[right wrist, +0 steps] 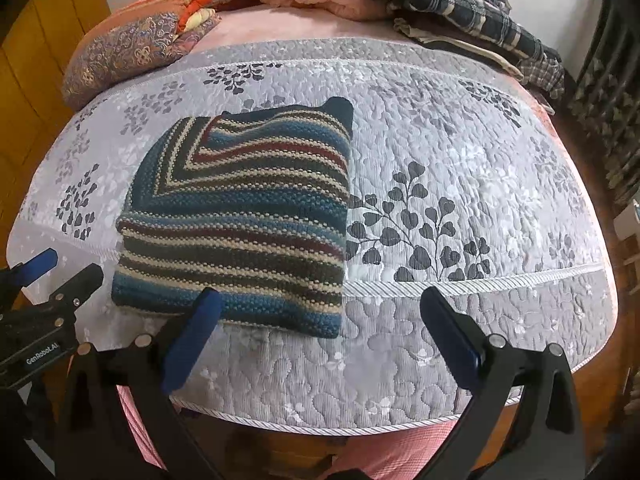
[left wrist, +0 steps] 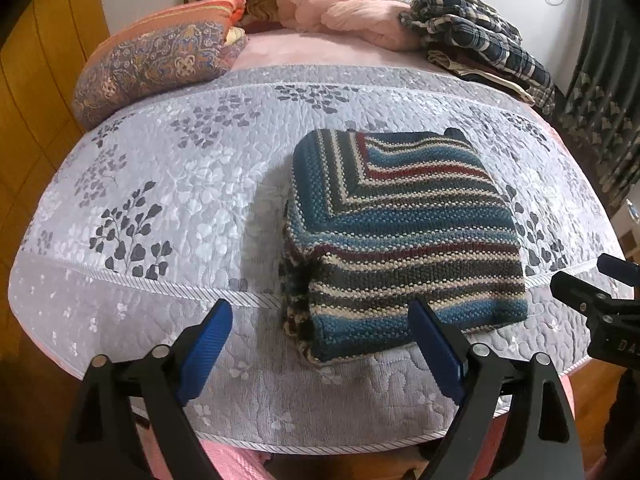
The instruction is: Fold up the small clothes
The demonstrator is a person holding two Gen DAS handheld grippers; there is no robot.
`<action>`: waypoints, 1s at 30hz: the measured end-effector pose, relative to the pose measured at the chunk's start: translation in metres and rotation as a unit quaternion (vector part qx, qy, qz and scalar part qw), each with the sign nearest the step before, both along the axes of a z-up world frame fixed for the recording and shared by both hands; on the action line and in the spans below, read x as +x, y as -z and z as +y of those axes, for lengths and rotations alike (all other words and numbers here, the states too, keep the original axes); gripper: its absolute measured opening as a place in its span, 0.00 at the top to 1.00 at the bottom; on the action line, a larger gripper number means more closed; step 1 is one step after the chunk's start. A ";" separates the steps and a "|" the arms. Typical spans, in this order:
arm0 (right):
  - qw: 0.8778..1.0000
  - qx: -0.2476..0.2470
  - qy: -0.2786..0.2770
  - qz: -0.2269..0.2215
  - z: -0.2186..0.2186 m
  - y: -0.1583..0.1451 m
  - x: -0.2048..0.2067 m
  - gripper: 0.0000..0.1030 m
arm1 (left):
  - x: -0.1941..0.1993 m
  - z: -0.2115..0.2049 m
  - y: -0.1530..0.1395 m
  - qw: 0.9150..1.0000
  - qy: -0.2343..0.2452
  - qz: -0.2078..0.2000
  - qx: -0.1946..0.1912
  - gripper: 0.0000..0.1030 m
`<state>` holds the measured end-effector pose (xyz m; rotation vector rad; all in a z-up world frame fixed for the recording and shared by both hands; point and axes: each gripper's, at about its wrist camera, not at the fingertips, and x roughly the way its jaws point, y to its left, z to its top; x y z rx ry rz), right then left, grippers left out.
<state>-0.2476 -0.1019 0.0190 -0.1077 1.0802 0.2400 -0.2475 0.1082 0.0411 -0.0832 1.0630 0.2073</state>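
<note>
A striped knit garment (left wrist: pixel 400 236) in blue, cream, grey and dark red lies folded into a thick rectangle on the grey quilt (left wrist: pixel 160 200). My left gripper (left wrist: pixel 320 320) stands open just before the garment's near edge, with nothing between its blue pads (left wrist: pixel 208 344). In the right wrist view the same folded garment (right wrist: pixel 240 220) lies left of centre. My right gripper (right wrist: pixel 316 312) is open too, near the garment's near right corner, holding nothing. Each gripper shows at the edge of the other's view: the right gripper (left wrist: pixel 600 296), the left gripper (right wrist: pixel 52 276).
A patterned pillow (left wrist: pixel 160 60) lies at the bed's far left. Pink bedding (left wrist: pixel 340 0) and a pile of plaid clothes (left wrist: pixel 480 36) sit along the far side. A wooden wardrobe (left wrist: pixel 36 100) stands left, a dark curtain (left wrist: pixel 608 100) right. The quilt's near edge (right wrist: pixel 320 428) overhangs pink bedding.
</note>
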 end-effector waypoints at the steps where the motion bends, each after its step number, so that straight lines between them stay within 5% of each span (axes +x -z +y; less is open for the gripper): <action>1: 1.000 -0.001 0.000 -0.001 0.000 0.000 0.000 0.03 | 0.000 0.000 0.000 1.000 0.000 0.000 0.001 0.13; 30: 1.000 0.001 0.005 0.011 -0.002 0.008 0.005 0.03 | 0.001 -0.009 0.005 1.000 0.011 0.006 0.013 0.13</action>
